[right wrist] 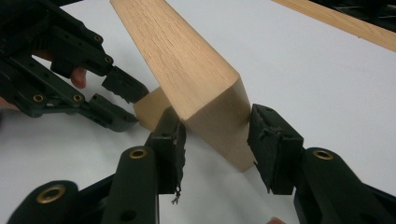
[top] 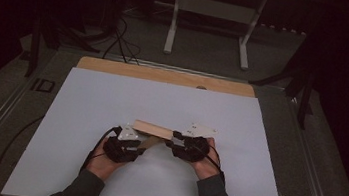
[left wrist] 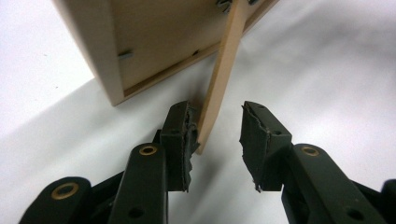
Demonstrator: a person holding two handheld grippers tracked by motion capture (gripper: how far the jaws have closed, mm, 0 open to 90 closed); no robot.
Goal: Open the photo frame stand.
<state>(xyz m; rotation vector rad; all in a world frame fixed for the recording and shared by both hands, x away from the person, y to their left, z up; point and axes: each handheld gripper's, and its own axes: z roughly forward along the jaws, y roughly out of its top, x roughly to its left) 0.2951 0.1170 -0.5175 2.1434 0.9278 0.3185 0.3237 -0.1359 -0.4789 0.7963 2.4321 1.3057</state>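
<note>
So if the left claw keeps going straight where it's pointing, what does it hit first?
The thin wooden strut, which already sits between the left claw's open jaws, close against one pad. Beyond it comes the underside of the wooden frame, though depth there is hard to judge.

Wooden frame point(left wrist: 154, 42) cut off at top edge (far end unseen).

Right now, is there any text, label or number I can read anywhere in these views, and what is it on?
"ID": pale letters on the dark surface left of the white board, read from the high view; the mark is dim, so I'm not fully certain.
None on the wooden piece in either gripper view.
None on the left gripper or the right gripper.
</note>
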